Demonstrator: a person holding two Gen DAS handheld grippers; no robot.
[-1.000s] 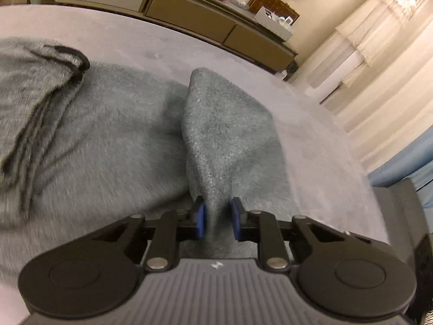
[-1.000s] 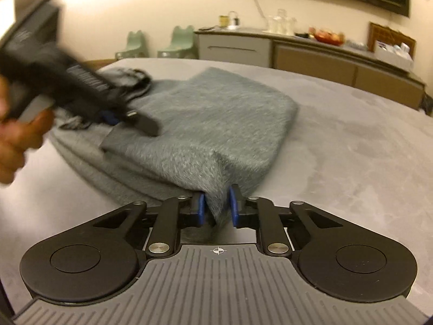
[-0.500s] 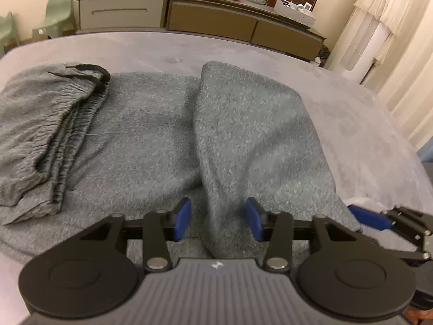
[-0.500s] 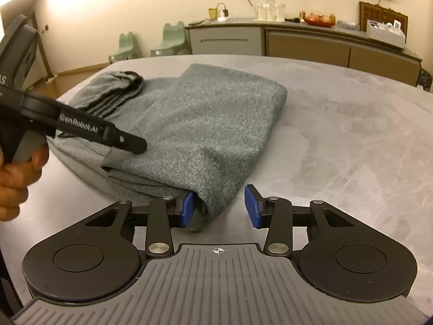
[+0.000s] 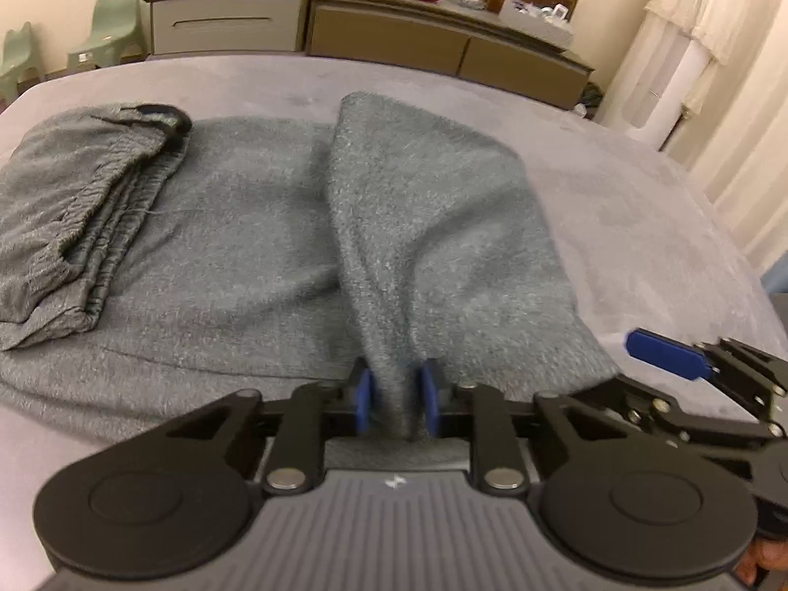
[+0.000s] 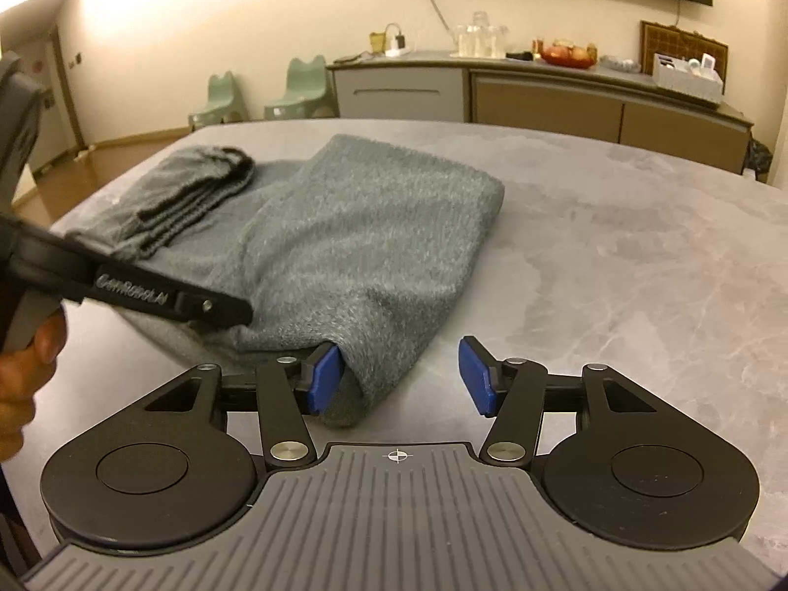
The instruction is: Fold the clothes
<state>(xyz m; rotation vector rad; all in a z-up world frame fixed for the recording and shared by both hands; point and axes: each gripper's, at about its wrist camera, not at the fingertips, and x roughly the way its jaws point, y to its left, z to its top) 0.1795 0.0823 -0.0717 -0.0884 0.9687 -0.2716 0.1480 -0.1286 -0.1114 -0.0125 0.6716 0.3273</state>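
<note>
Our left tool (image 5: pixel 394 396) is closing on a pinched ridge of the grey trousers (image 5: pixel 256 226), which lie half folded across the grey desk (image 6: pixel 615 246), waistband (image 5: pixel 74 197) at the far left and the folded-over leg (image 6: pixel 374 226) on the right. Our right tool (image 6: pixel 399 377) is opening, with the near corner of that leg resting against its left pad only, so we count it released. To do this fold well, we judge we should regrip the corner squarely with the right tool, keep both grips level along the near edge, then lift and carry the cloth evenly toward the waistband so the edges meet without bunching.
</note>
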